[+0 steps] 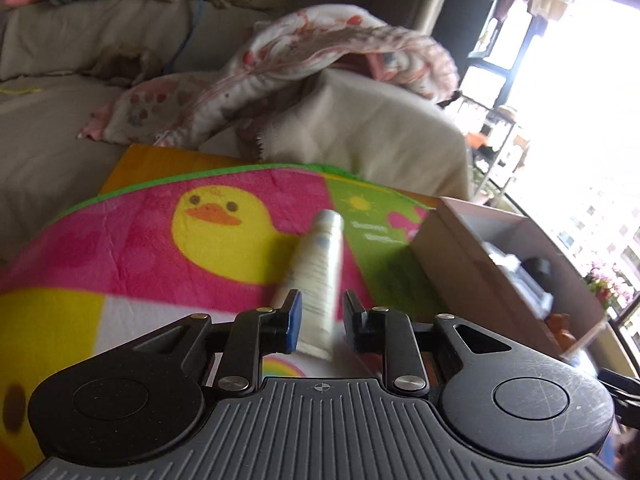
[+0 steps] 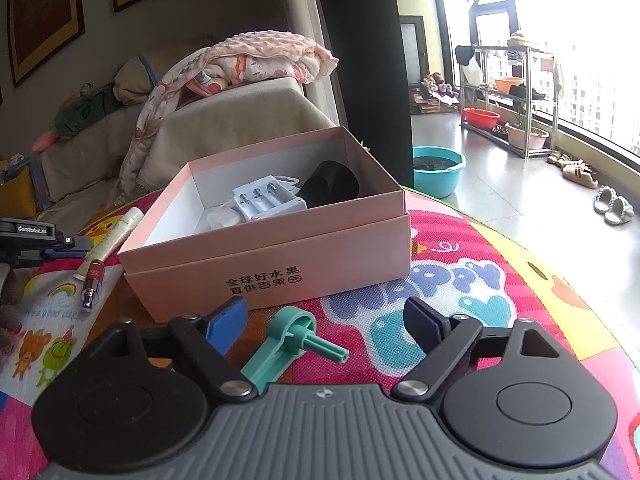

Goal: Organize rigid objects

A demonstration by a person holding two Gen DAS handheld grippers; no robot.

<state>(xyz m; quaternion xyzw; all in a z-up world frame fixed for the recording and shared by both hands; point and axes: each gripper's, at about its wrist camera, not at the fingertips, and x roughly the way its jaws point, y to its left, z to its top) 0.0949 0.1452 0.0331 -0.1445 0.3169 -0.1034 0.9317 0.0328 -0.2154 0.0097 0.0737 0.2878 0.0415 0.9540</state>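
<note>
A white tube [image 1: 318, 276] lies on the colourful duck mat [image 1: 160, 248]. Its flat end sits between the fingers of my left gripper [image 1: 322, 316], which is open around it with gaps on both sides. The tube also shows in the right wrist view [image 2: 116, 236], beside a small red and silver bottle [image 2: 92, 280]. A pink cardboard box [image 2: 280, 248] holds a white battery charger [image 2: 266, 198] and a black object [image 2: 332, 184]. My right gripper [image 2: 324, 322] is open and empty, with a teal plastic part [image 2: 288, 340] lying on the mat between its fingers.
A beige sofa [image 1: 360, 120] with a floral blanket [image 1: 304, 52] stands behind the mat. The box [image 1: 500, 268] lies right of the left gripper. A teal basin [image 2: 438, 168], a shelf rack [image 2: 508, 100] and slippers [image 2: 614, 208] are on the floor by the window.
</note>
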